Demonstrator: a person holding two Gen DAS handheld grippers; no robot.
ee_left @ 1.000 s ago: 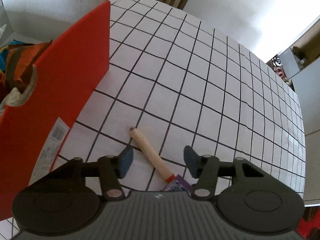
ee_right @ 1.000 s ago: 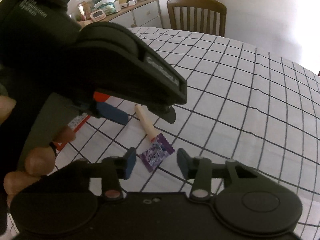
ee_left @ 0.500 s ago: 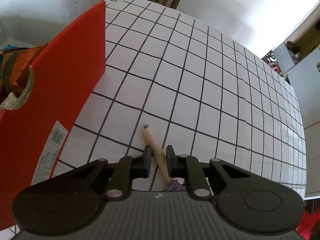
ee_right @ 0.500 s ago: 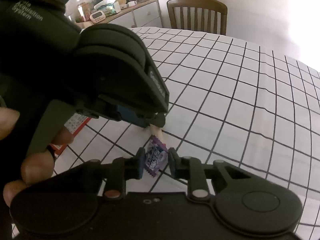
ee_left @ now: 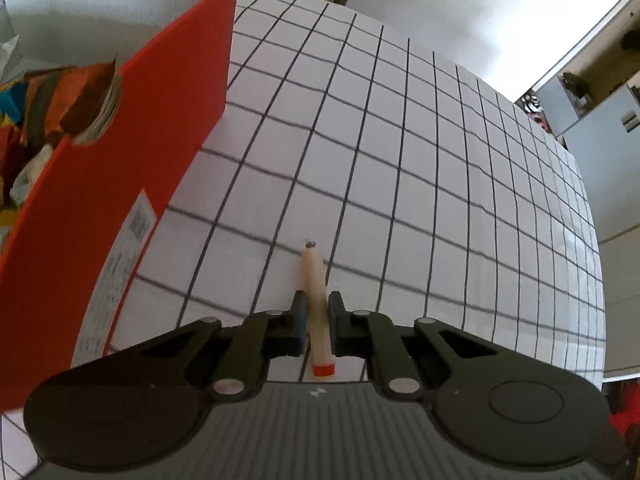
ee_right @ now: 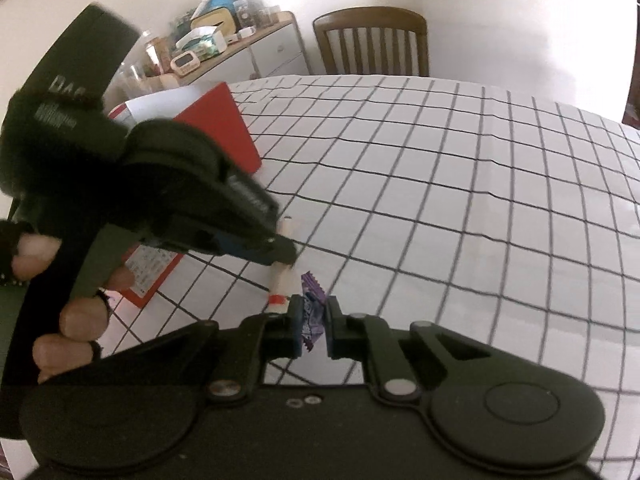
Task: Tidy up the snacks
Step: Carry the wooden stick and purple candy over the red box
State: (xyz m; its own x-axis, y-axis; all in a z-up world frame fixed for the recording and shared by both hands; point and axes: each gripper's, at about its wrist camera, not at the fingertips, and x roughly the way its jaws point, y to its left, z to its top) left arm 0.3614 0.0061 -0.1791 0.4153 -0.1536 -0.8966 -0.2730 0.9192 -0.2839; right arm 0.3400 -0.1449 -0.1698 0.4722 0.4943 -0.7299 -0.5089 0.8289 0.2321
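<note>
L gripper (ee_left: 317, 320) is now clenched on the stick (ee_left: 316, 300), a pale sausage-type snack w/ a red end cap; 1 s ago the jaws were spread wide either side of it, and by 0.5 s ago they had been narrowed round it. In the L view the stick is seen pointing to 12 o'clock out of the jaws, red cap at 6 o'clock near the gripper body. It appears to have been raised off the cloth (ee_left: 400, 160), though a lift vs. a mere tilt can't be told for sure.

R gripper (ee_right: 311, 326) is likewise shut on the sachet (ee_right: 312, 312), a small purple packet, which 1 s ago lay loose on the cloth betw. open jaws. It is now pinched upright, its top edge poking toward 12 o'clock.

So both pick-ups are judged done at once; the grasp step is finished, transport is next. The box (ee_left: 132, 184), red, is at 9–10 o'clock from the L gripper, close by, w/ other wrappers already inside. In the R view the box (ee_right: 224, 128) is at approx. 10 o'clock, partly hidden behind the L gripper (ee_right: 280, 256). Both items are prob. to be dropped over its rim.
</note>
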